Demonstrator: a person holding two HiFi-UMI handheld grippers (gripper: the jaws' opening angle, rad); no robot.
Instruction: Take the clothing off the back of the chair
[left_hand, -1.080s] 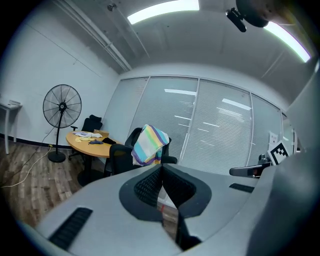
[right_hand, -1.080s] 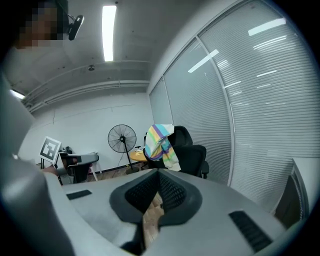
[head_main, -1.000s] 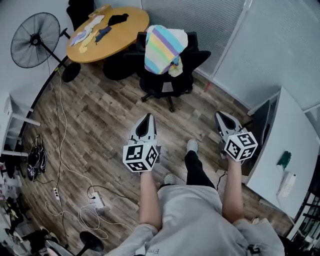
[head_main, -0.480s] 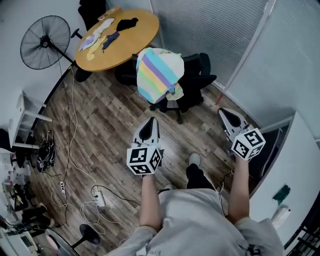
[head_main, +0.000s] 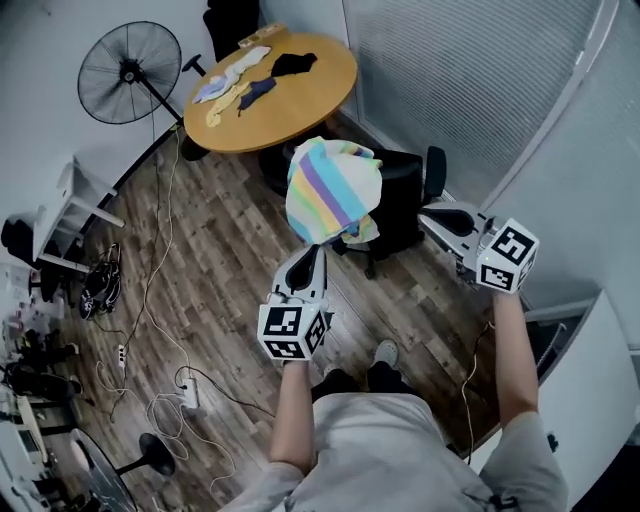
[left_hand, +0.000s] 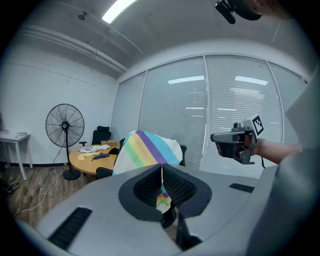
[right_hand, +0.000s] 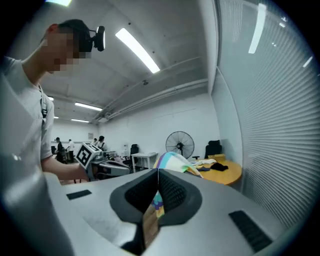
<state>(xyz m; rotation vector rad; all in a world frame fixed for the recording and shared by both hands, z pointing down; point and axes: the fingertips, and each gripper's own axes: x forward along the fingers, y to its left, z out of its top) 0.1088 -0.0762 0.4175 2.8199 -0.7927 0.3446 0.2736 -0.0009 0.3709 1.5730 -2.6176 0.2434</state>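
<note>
I am holding the left gripper (head_main: 308, 252) and right gripper (head_main: 430, 215), jaws closed and empty, near the striped clothing (head_main: 330, 190) draped over the chair (head_main: 408, 195) back, likely approaching, and needing to open them next to pinch fabric.

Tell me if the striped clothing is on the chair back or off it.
On. The striped clothing hangs draped over the black chair's back; left claw and right claw are both shut, gripping nothing.

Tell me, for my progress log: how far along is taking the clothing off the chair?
Done: nothing; the striped garment drapes the office chair. In hand: nothing; left hand-held gripper and right hand-held gripper are shut, empty, near it. Left: grasp, lift off.
</note>
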